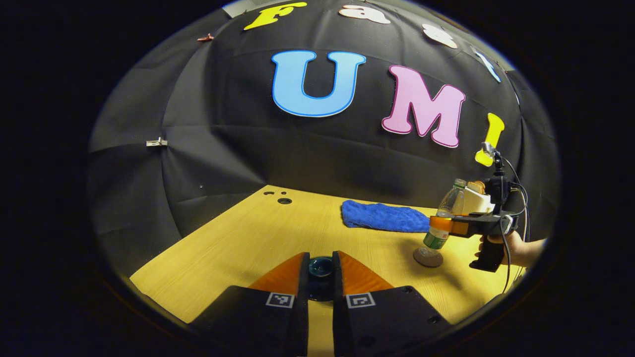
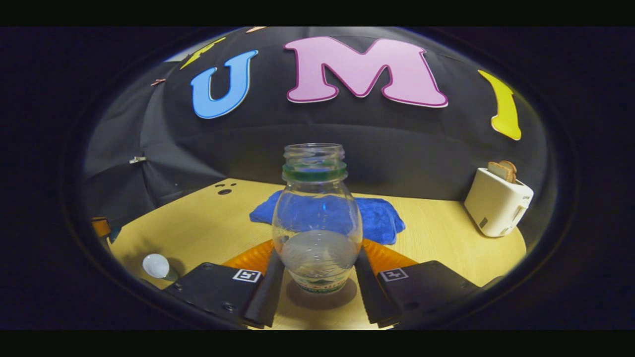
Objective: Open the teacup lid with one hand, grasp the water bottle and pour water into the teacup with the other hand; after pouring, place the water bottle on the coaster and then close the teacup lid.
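My left gripper point(image 1: 320, 280) is shut on a dark, glossy teacup lid point(image 1: 320, 267), holding it above the wooden table point(image 1: 238, 243). Farther right, a person's hand point(image 1: 521, 248) holds my right gripper point(image 1: 439, 225), which is shut on the clear, uncapped water bottle point(image 1: 446, 210). The bottle tilts slightly over a round coaster point(image 1: 428, 257); I cannot tell whether it touches. In the right gripper view the bottle point(image 2: 317, 223), part full, stands between the fingers of my right gripper point(image 2: 317, 270), both pressing its sides. A small white rounded thing point(image 2: 156, 265) lies at the lower left.
A blue cloth point(image 1: 382, 216) point(image 2: 379, 215) lies at the back of the table. A white toaster point(image 2: 497, 207) with bread in its slots stands at the right, behind the bottle point(image 1: 477, 199). Small holes point(image 1: 284, 201) mark the table's far left corner.
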`<act>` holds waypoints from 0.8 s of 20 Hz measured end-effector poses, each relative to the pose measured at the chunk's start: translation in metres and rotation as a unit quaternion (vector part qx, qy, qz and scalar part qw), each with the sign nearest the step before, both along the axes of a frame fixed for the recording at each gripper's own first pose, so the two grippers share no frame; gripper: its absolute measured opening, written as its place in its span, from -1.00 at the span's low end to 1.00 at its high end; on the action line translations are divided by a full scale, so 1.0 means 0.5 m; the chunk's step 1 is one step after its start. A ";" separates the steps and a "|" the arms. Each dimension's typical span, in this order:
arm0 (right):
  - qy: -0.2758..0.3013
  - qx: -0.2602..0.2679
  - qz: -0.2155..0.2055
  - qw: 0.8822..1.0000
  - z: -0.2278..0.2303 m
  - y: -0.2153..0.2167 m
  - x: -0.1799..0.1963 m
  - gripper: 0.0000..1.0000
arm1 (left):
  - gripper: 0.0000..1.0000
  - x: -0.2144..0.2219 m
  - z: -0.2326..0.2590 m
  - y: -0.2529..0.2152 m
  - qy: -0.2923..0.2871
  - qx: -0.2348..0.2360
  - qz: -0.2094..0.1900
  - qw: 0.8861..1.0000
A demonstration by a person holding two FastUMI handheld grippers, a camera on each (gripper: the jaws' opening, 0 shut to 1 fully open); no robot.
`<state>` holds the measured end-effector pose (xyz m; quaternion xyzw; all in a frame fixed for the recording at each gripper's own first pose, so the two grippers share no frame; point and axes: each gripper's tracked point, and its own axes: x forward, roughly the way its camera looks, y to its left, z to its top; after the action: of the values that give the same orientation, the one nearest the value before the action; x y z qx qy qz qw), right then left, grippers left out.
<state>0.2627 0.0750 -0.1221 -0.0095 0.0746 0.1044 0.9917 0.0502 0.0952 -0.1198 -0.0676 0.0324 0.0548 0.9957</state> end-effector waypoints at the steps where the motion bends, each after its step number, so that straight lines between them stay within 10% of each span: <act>1: -0.004 0.000 0.000 1.000 -0.001 -0.001 0.006 0.43 | -0.60 0.000 -0.001 -0.004 0.001 0.001 -0.001 1.000; 16: 0.000 -0.026 0.021 0.999 -0.010 -0.002 -0.018 1.00 | -0.60 0.009 -0.009 -0.031 -0.002 -0.002 0.002 1.000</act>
<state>0.2537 0.0739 -0.1269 -0.0365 0.0771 0.1236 0.9887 0.0548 0.0798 -0.1244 -0.0695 0.0305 0.0570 0.9955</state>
